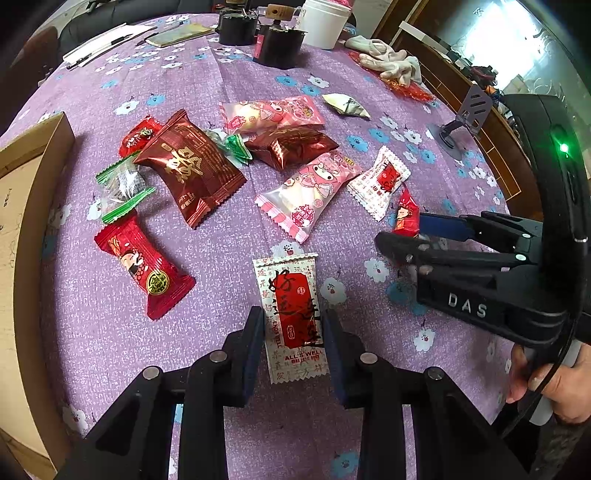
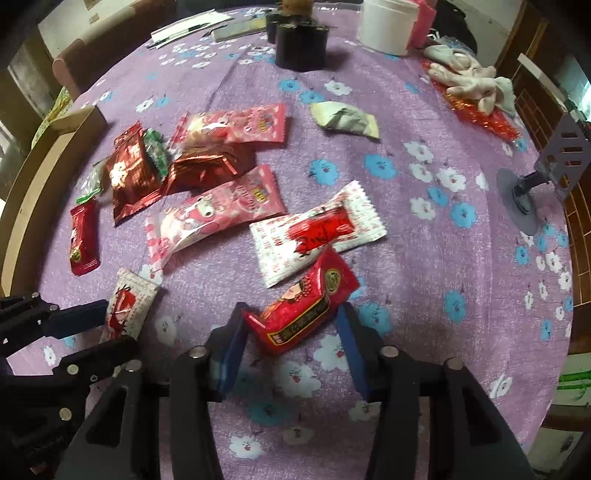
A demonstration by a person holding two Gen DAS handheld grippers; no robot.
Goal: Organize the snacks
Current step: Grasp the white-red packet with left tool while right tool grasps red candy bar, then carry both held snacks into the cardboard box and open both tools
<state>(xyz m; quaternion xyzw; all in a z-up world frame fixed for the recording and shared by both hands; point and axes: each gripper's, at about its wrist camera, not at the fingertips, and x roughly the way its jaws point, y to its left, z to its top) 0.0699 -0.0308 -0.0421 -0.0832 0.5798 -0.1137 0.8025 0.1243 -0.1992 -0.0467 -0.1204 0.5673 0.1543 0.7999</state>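
Spread underneath: purple tablecloth (image 1: 229, 88) with blue and white flowers. Far edge crowded with black pots (image 1: 279, 46), a white tub (image 1: 325, 24) just beside them, papers and pens (image 1: 107, 40) off to the left. Crumpled pale gloves (image 1: 391, 61) lying on red cellophane (image 2: 487, 118) (wrinkled, partly hidden). Grey phone stand (image 2: 532, 177) upright near the right edge.

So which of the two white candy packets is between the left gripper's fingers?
The white packet printed "ALL'S WELL", lying between the left gripper fingers. The other white packet sits farther off, beside the pink bunny packet.
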